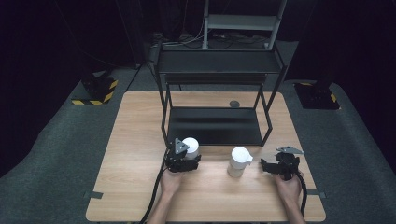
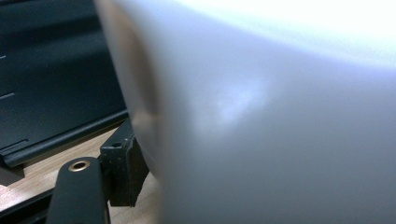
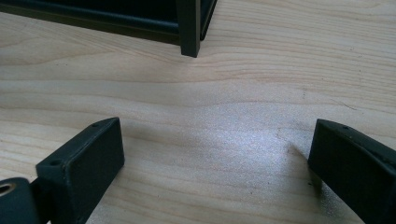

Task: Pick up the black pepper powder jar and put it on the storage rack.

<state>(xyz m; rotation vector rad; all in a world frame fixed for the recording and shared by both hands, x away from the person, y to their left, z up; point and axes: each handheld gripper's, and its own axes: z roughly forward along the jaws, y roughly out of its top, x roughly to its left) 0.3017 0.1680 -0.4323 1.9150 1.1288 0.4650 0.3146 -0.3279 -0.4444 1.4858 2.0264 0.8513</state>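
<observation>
Now we have the left cup [image 1: 191, 146] on the wooden table [image 1: 135, 140], just in front of the black shelf rack [image 1: 215, 126]. It looks like a light, smooth, thin-walled thing that could slip or buckle, so we judge a gentle hold on the side wall, below the lid, to be best. Our left gripper [image 1: 186, 161] has its jaws clamped on that cup, whose white wall looms close in the left gripper view. What is inside we cannot tell. A second cup [image 1: 239, 161] stands near, lid on. Our right gripper [image 1: 273, 166] rests with jaws wide apart over bare wood.
</observation>
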